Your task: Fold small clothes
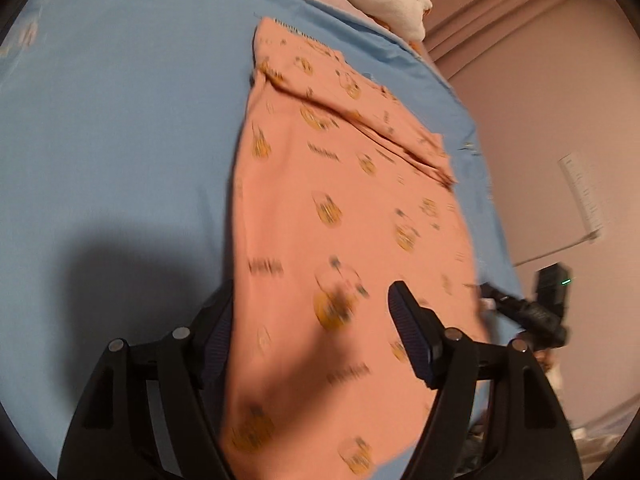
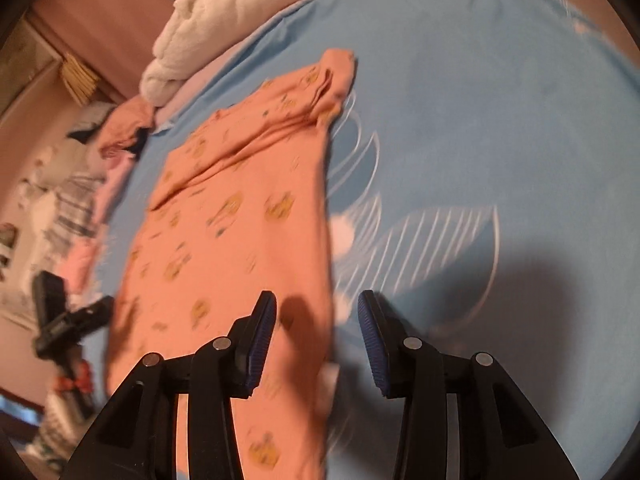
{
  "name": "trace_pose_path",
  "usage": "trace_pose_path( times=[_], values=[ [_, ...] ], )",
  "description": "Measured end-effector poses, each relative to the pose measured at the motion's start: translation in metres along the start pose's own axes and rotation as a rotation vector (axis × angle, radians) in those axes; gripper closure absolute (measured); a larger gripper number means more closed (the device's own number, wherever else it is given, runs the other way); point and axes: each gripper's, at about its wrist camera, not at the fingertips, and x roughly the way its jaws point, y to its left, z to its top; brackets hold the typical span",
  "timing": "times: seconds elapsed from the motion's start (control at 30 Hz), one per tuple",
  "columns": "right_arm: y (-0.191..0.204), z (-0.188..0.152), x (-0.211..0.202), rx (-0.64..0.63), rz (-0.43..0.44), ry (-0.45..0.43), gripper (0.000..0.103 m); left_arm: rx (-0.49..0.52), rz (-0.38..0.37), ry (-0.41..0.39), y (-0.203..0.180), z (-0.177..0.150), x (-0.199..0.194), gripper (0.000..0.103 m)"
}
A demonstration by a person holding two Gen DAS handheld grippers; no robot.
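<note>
A small salmon-pink garment with orange cartoon prints lies flat on the blue bed sheet, with a folded ridge near its far end. My left gripper is open above the garment's near left edge, jaws wide apart, holding nothing. In the right wrist view the same garment lies left of centre. My right gripper is open over the garment's right edge, its left finger above the cloth and its right finger above the sheet. The other gripper shows at the right in the left wrist view and at the left in the right wrist view.
A white rolled blanket and a pink cover lie at the bed's far end. A pile of other clothes sits off the bed's left side. A wall with a white switch panel is to the right. The sheet carries a white striped print.
</note>
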Motion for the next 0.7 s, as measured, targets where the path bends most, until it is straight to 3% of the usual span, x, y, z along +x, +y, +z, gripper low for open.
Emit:
trace_pose_path(
  times=[0.13,0.4,0.53,0.7],
  values=[
    [0.0,-0.019,-0.002,0.039,0.109,0.046,0.06,-0.072,-0.115,0.03,0.006,-0.018,-0.008,0.031],
    [-0.006,-0.05,-0.005,0.113,0.274,0.117,0.06,-0.139,-0.238,0.065,0.009,-0.042,-0.02,0.031],
    [-0.005,-0.058,-0.004,0.109,0.31,0.128,0.06,-0.133,-0.243,0.076,0.007,-0.048,-0.023,0.03],
    [0.005,-0.041,0.014,0.087,0.319,0.135,0.061,-0.12,-0.217,0.089,-0.002,-0.035,-0.011,0.032]
  ],
)
